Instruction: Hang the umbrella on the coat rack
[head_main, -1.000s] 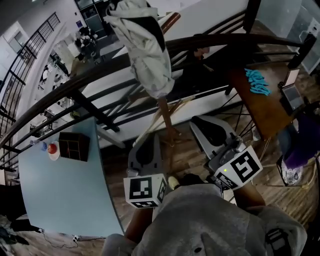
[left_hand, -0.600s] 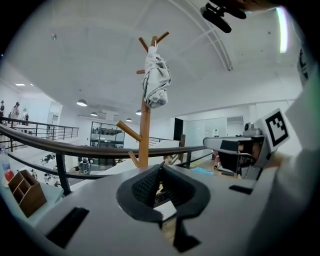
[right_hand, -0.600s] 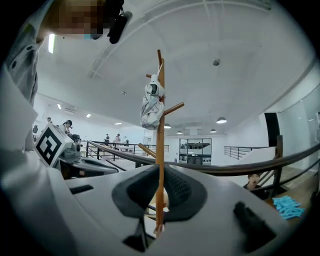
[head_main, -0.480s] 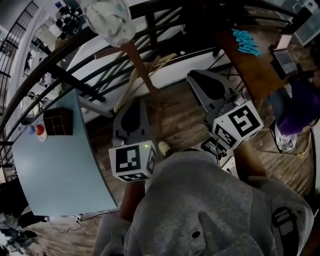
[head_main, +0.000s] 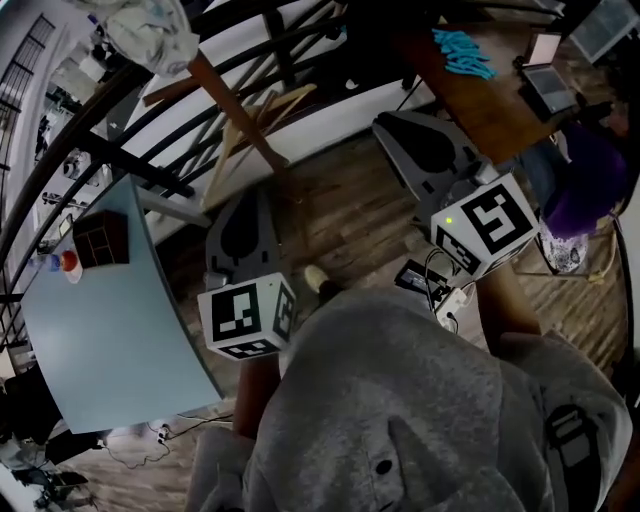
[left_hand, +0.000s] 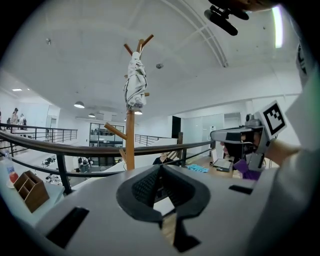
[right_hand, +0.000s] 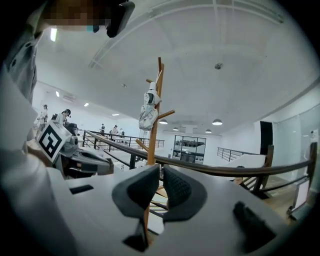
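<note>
no legible text, no readable labels, brands, numbers or signs
</note>
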